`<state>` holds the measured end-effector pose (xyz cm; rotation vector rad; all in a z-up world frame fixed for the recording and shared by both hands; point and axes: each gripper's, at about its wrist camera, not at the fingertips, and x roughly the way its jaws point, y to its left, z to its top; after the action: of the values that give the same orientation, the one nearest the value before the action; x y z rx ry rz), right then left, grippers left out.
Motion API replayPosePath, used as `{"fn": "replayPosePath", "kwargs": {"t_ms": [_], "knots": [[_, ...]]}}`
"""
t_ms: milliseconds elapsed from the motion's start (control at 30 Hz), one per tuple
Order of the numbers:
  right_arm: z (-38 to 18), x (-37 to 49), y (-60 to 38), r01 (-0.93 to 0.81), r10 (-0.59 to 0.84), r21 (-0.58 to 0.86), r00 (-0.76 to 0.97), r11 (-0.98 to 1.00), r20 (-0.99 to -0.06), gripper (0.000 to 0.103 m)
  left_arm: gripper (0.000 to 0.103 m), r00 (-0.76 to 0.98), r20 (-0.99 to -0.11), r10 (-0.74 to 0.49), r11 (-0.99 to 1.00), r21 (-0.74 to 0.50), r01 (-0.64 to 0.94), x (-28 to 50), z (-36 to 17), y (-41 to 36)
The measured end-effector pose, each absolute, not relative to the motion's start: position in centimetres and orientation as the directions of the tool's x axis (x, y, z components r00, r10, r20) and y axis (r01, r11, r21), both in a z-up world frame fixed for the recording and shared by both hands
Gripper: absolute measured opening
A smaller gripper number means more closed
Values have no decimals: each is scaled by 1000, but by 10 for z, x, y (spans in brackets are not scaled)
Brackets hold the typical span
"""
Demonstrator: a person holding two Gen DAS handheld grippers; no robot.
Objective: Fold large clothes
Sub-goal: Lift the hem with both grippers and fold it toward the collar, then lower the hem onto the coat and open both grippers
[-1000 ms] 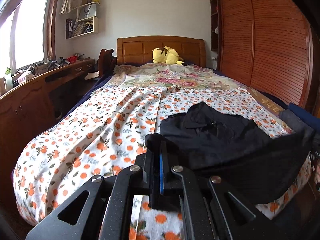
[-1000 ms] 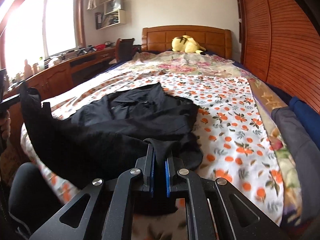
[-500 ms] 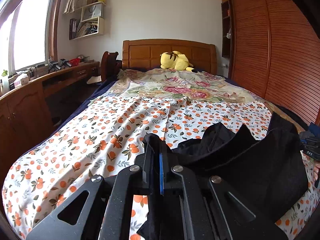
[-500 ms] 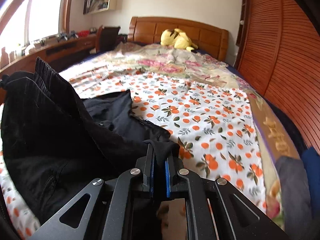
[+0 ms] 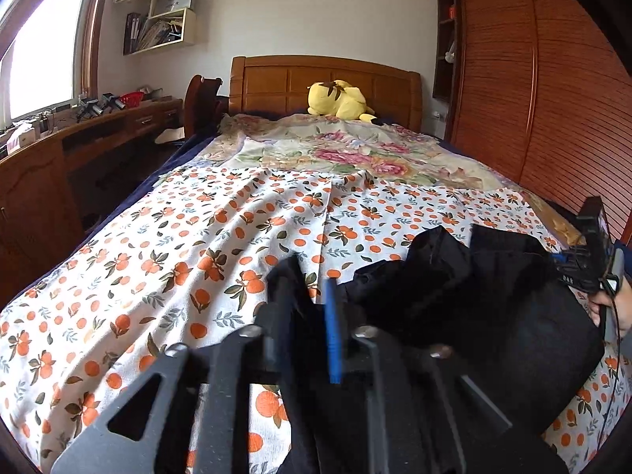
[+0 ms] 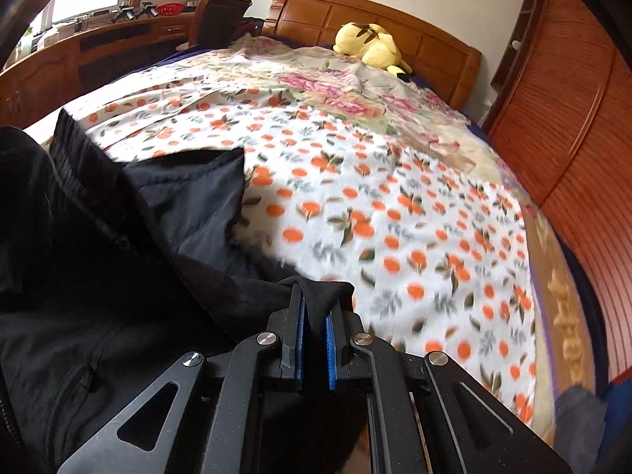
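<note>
Left gripper point(image 5: 306, 308) jaws just parted off black garment point(image 5: 493, 316); right gripper point(image 6: 314, 330) jaws pinch its edge; bedspread point(image 6: 395, 197) beyond lies bare.

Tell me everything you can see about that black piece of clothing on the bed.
The black garment is a large, matte woven piece lying bunched and partly folded over itself on the orange-print bedspread. The right gripper pinches one edge. The left gripper has just been opening, with fabric draped between its fingers, no longer clamped.
</note>
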<state>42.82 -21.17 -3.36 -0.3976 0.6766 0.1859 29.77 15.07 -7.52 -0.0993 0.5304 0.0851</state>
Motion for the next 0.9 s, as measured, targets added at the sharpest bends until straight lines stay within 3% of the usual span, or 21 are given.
{"fn": "replayPosePath", "kwargs": {"t_ms": [33,300,367,433,533,567,600,733,900], "knots": [[-33,436,-209,-285,30,-302,771,910,-636,8,37,859,-509,50,992,-73,-101,299,-76,150],[-28,505,-215,-66,-154,-328,784,942,-601,8,40,836,-548,15,993,-88,-75,309,-88,148],[-32,520,-226,3,-201,-305,759,952,-620,8,50,835,-551,4,994,-91,-65,310,-89,146],[-33,527,-232,31,-205,-273,743,961,-637,10,70,835,-550,-2,994,-92,-58,309,-90,145],[-35,530,-234,32,-198,-251,713,967,-673,31,73,833,-553,-14,993,-104,-52,309,-91,145],[-35,529,-234,39,-214,-265,705,964,-676,48,73,832,-555,-12,993,-102,-53,310,-92,145],[-34,525,-234,37,-217,-269,704,962,-676,55,73,829,-559,-10,994,-98,-54,310,-93,144],[-26,491,-237,18,-238,-333,736,943,-633,61,73,820,-572,-23,994,-97,-40,311,-96,139],[-33,435,-240,-99,-98,-245,727,965,-680,61,73,813,-581,-36,998,-69,-5,307,-98,125]]}}
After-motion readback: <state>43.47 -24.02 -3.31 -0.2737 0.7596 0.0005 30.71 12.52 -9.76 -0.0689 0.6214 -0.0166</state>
